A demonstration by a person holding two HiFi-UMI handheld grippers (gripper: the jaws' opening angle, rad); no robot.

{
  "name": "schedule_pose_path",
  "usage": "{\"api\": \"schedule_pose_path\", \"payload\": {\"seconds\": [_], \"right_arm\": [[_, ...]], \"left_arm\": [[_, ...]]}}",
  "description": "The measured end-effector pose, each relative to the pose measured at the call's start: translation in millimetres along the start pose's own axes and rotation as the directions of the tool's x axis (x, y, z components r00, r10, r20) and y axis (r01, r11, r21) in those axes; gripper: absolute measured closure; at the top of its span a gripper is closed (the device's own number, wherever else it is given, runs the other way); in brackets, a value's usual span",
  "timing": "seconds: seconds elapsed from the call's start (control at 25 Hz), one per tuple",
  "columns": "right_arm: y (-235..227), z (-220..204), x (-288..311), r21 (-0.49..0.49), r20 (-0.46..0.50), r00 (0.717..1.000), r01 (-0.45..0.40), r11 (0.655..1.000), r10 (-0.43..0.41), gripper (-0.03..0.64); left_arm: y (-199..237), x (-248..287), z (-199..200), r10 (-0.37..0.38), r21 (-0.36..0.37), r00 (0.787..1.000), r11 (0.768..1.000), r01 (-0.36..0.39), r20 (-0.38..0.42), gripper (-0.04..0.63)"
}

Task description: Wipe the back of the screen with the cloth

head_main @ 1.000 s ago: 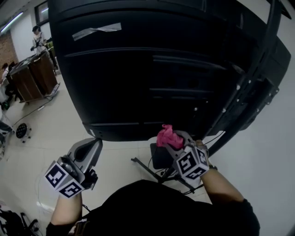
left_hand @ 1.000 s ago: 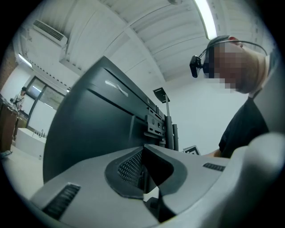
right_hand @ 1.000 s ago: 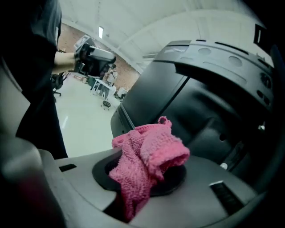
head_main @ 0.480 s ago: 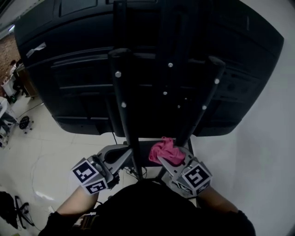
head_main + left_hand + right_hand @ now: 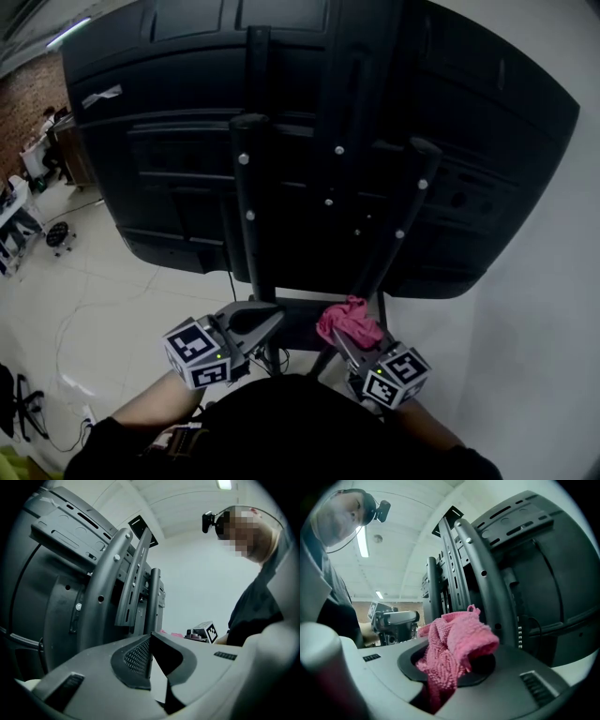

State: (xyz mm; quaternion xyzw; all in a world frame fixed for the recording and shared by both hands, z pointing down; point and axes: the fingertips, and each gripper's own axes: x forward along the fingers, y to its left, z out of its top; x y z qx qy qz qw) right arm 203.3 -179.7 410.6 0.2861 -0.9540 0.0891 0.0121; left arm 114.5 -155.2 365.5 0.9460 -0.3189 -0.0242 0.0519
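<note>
So right gripper (image 5: 345, 336) is clamped on the bunched pink cloth (image 5: 457, 641), low by the stand struts (image 5: 246, 206) under the screen (image 5: 159, 150); left gripper (image 5: 272, 316) is closed, empty. Those struts could snag it loose.

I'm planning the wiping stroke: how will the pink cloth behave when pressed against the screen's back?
The pink cloth bunches in soft folds from the right gripper, so it is probably floppy and will flatten on contact. Its looped pile suggests drag rather than slip. Loose folds might snag on the mount bars.
</note>
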Motion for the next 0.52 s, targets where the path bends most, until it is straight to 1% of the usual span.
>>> {"api": "schedule_pose_path", "payload": {"seconds": [0.16, 0.36, 0.52], "right_arm": [[-2, 5, 0, -0.018, 0.008, 1.000, -0.007, 1.000, 0.007, 0.517], [6, 37, -14, -0.026, 0.012, 1.000, 0.013, 1.000, -0.013, 0.517], [11, 51, -25, -0.041, 0.013, 1.000, 0.001, 0.999, 0.000, 0.517]], "left_arm": [[2, 4, 2, -0.001, 0.002, 1.000, 1.000, 0.001, 0.002, 0.598], [-12, 0, 33, -0.004, 0.000, 1.000, 1.000, 0.004, 0.008, 0.598], [-25, 4, 46, -0.008, 0.000, 1.000, 1.000, 0.008, 0.007, 0.598]]}}
